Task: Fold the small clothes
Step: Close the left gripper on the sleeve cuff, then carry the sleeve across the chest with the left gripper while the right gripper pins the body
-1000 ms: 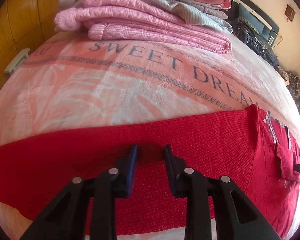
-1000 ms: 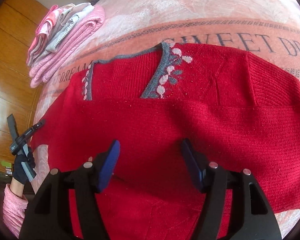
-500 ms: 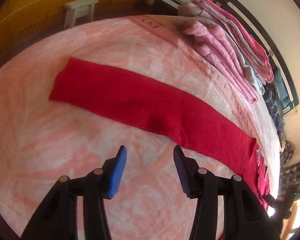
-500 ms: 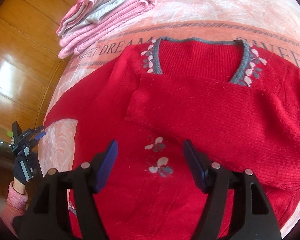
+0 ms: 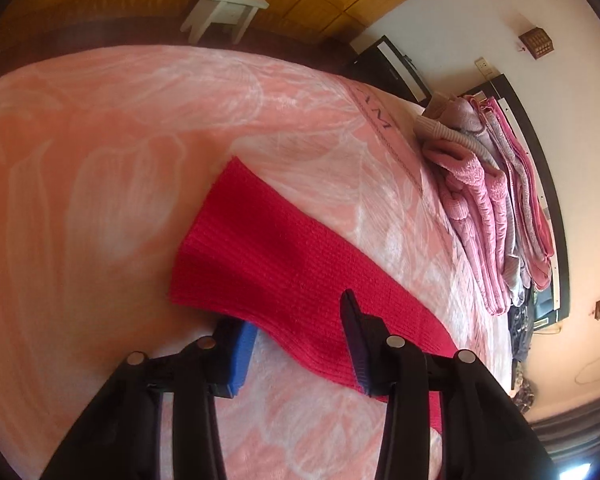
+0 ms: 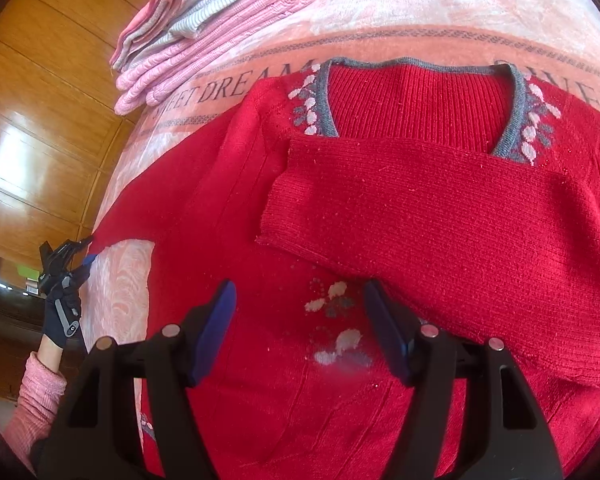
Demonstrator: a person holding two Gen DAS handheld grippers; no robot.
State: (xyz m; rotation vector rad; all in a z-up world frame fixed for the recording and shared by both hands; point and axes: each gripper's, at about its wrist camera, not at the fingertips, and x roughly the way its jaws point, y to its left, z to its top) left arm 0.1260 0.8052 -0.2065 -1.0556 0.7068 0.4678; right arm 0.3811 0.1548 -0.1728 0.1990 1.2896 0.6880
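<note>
A red knit sweater (image 6: pixel 440 216) with a grey flowered neckline lies flat on the pink blanket (image 6: pixel 420 4). Its right sleeve (image 6: pixel 380 200) is folded across the chest. The other sleeve (image 5: pixel 284 264) stretches out straight in the left wrist view. My left gripper (image 5: pixel 296 340) is open and straddles that sleeve's near edge close to the cuff: the blue-padded finger sits at the edge on the blanket side, the other over the knit. My right gripper (image 6: pixel 300 320) hangs open above the sweater's front, nothing between its fingers. In the right wrist view the left gripper (image 6: pixel 70 254) appears small at the sleeve's end.
A stack of folded pink and grey clothes (image 5: pixel 496 208) (image 6: pixel 204 28) lies at the blanket's far side. A white stool (image 5: pixel 224 10) stands on the wooden floor beyond the bed. A gloved hand and pink sleeve (image 6: pixel 44 360) hold the left gripper.
The left gripper has travelled out along the sleeve to its cuff end and come down onto its edge. The right gripper has pulled back from the folded sleeve, staying open.
</note>
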